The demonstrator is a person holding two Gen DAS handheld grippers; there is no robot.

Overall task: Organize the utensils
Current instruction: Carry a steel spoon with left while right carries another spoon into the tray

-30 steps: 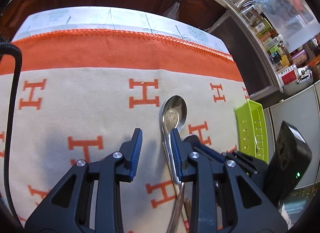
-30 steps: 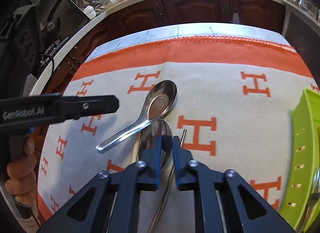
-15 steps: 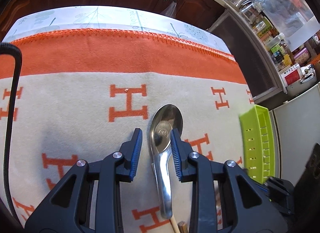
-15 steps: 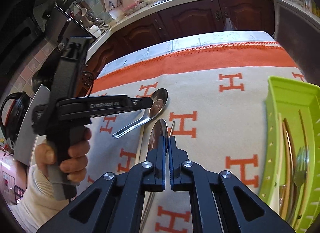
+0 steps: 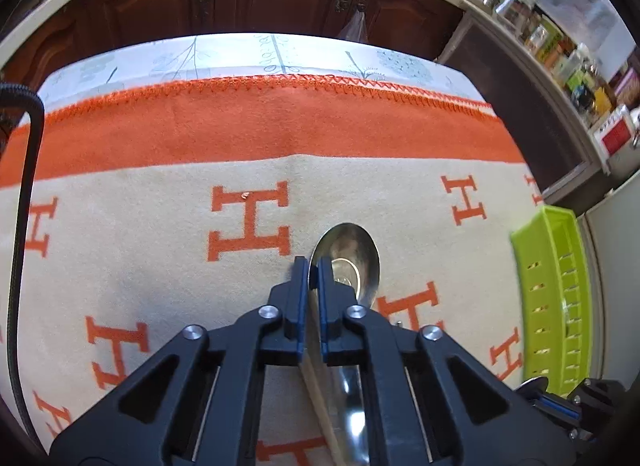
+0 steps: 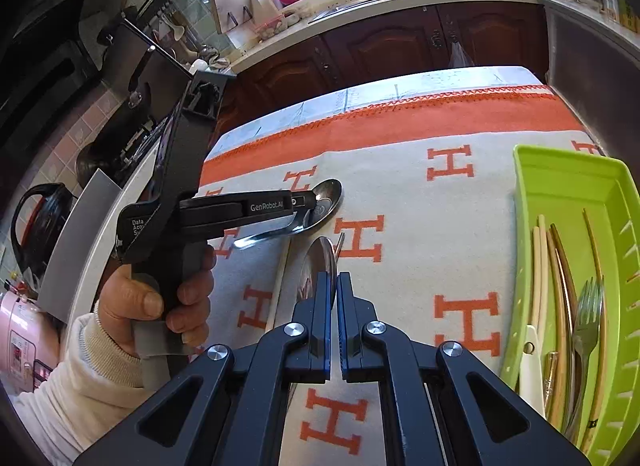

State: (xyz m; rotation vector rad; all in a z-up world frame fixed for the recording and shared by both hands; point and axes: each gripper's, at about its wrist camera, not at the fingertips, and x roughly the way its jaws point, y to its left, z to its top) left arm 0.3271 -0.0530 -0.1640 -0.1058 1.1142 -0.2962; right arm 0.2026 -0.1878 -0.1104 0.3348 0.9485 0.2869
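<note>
Both claws are pinching spoons, the left claw (image 5: 314, 266) gripping one spoon (image 5: 352, 262) by its rim, likely slipping when lifted toward the green tray (image 6: 568, 185).

Wide bare blanket (image 6: 404, 201) is left free between the spoon (image 6: 320, 201) at the left claw (image 6: 298, 201) and the green tray (image 6: 568, 181). The tray's near half is crowded by chopsticks (image 6: 538, 266) and a fork (image 6: 586, 306); its far half is open. Passage on the left side is blocked by the left claw's body and the hand (image 6: 160, 298). The desk's far strip (image 5: 280, 53) is unobstructed.
</note>
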